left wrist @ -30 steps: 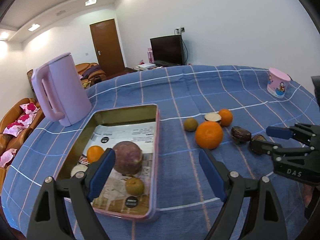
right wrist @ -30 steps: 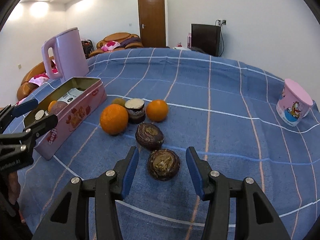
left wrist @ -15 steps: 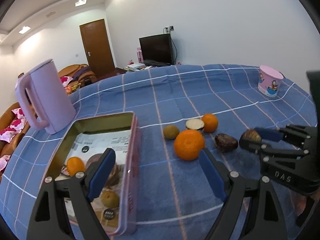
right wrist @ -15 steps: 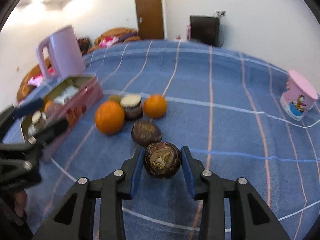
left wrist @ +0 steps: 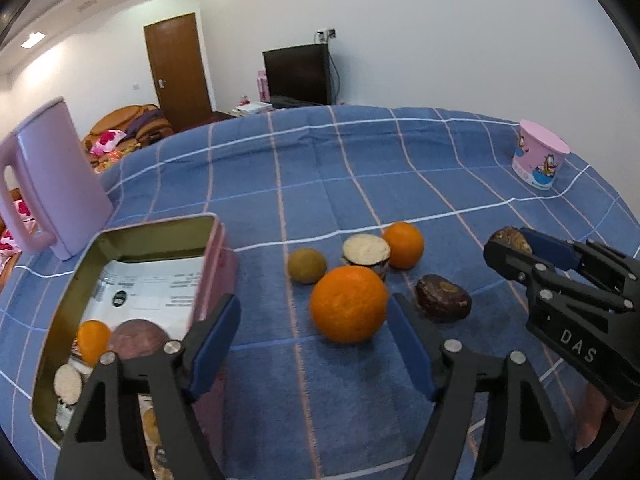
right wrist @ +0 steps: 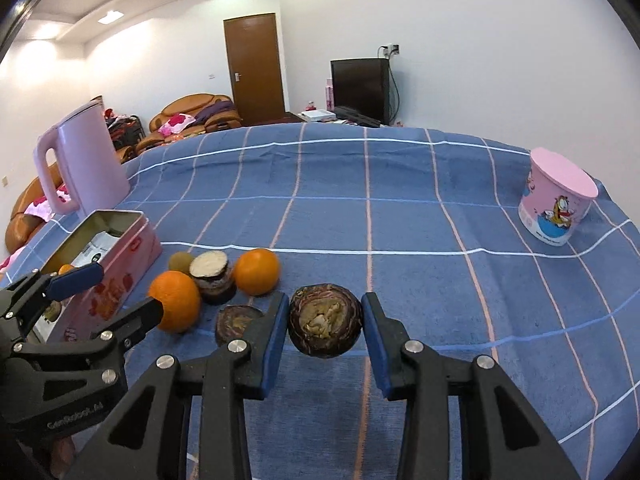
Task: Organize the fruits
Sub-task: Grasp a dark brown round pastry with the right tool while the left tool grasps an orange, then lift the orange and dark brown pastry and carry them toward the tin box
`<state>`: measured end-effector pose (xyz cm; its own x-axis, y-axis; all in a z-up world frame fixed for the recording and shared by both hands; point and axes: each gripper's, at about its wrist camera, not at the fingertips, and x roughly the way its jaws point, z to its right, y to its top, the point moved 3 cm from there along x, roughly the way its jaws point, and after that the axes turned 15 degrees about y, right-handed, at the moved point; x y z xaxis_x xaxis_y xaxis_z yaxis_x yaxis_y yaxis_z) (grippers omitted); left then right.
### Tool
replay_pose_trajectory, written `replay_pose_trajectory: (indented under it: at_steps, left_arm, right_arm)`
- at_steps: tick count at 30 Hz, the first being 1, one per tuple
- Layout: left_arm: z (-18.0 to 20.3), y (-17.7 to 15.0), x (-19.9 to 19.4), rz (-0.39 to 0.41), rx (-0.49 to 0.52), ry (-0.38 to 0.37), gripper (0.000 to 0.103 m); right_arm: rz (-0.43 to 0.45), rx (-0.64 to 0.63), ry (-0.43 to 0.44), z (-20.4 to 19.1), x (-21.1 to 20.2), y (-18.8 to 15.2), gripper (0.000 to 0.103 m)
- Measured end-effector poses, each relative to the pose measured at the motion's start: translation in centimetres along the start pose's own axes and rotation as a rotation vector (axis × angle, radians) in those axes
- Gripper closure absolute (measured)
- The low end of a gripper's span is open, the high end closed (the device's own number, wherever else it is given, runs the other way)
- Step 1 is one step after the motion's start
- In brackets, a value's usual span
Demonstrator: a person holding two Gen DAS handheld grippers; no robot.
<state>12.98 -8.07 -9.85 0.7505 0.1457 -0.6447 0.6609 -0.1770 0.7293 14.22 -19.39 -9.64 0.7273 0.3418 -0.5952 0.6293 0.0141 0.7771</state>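
Dark fruit (right wrist: 325,326) now lifted between jaws

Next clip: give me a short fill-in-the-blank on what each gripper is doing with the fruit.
1. The right gripper is shut on a dark brown halved ____.
2. The left gripper is ____ and holds nothing.
3. The large round orange rests on the blue checked ____.
4. The pink rectangular metal tin stands beside a pink ____.

Missing: fruit; open; tablecloth; kettle
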Motion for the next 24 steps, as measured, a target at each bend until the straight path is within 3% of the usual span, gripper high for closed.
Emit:
replay_pose_trajectory:
  at_steps: [2, 15, 19, 24]
  left_arm:
    - [0.3, 0.1, 0.3, -0.004, 0.007, 0.003, 0.032]
    - [1.8, 0.4, 1.6, -0.041, 0.008, -0.049, 0.039]
    - [2.0, 0.2, 2.1, -0.068, -0.003, -0.105, 0.053]
    - [1.7, 0.1, 2.0, -0.063, -0.016, -0.120, 0.055]
  right_arm:
    - [-0.003, -0.006, -0.005, -0.1, 0.2, 0.0, 0.064]
    - [-0.003, -0.007, 0.007, 0.0, 0.0, -0.1, 0.064]
    - [0.001, -0.014, 0.007, -0.2, 0.0, -0.1, 0.064]
    - [-0.007, -0.023, 0.010, -0.4, 0.1, -0.1, 0.064]
